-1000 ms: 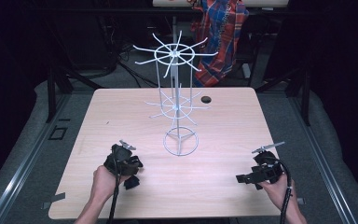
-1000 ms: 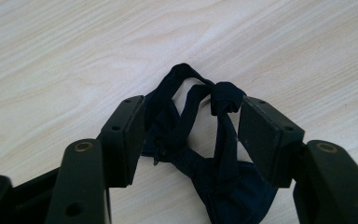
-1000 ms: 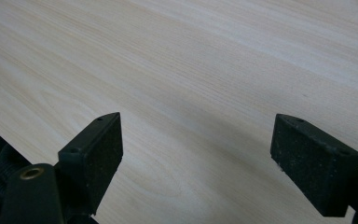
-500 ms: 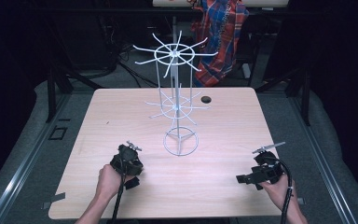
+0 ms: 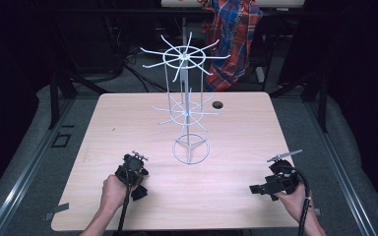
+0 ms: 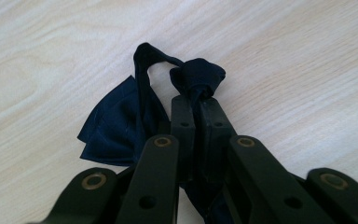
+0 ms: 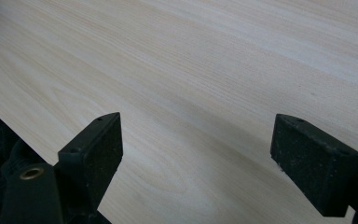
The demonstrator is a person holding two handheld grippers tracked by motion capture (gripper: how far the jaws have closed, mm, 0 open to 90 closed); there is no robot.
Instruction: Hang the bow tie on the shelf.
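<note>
Gripping navy bow tie (image 6: 121, 121) now, left gripper (image 6: 196, 109) clenched on it near wire rack (image 5: 187, 98); hanging still left, right gripper (image 7: 196, 154) gaping, empty.

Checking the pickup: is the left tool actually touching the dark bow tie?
Touching. The left gripper view shows the left tool, its jaws just closed, pinching the dark bow tie beside its knot.

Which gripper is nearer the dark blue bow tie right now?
Left. The left gripper has just closed its jaws on the dark blue bow tie, by its knot. The right gripper hangs open over bare table, far across from it.
</note>
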